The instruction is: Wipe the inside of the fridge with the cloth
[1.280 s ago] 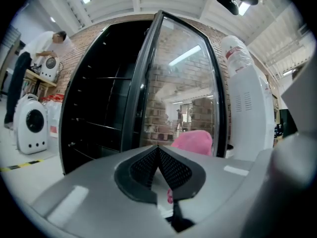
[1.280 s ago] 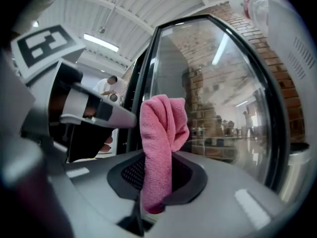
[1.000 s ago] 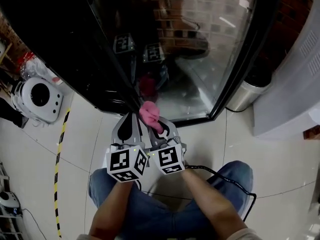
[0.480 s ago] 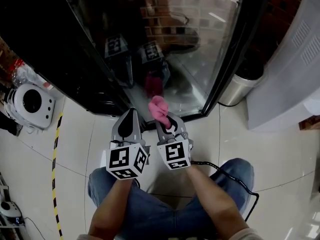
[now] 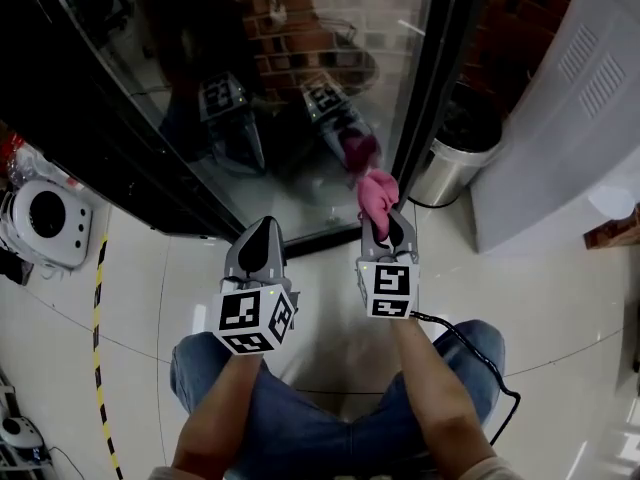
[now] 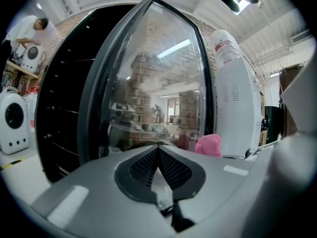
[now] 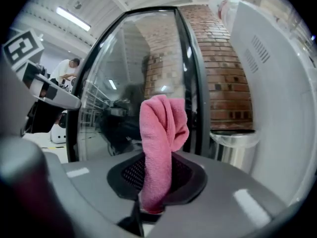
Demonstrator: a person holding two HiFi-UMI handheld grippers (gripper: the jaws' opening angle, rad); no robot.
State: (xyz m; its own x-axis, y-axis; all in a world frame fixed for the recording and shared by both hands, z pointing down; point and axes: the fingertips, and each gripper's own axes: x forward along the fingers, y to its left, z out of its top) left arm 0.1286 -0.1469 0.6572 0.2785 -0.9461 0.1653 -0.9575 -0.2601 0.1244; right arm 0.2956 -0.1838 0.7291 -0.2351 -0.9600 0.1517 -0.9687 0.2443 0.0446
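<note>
The black fridge stands before me with its glass door closed; the glass mirrors both grippers. My right gripper is shut on a pink cloth, which sticks up from its jaws near the door's right frame. In the right gripper view the pink cloth rises between the closed jaws, in front of the glass door. My left gripper is shut with nothing in it, pointing at the door's lower edge. The left gripper view has the glass door ahead and the pink cloth at right.
A steel bin stands right of the fridge, beside a white appliance. A white round device sits on the floor at left, along a yellow-black tape line. A black cable trails by my knee.
My right gripper with the pink cloth has moved right, away from the left gripper, toward the door's right frame. The view has shifted, with the fridge door nearer. The left gripper stays about where it was.
</note>
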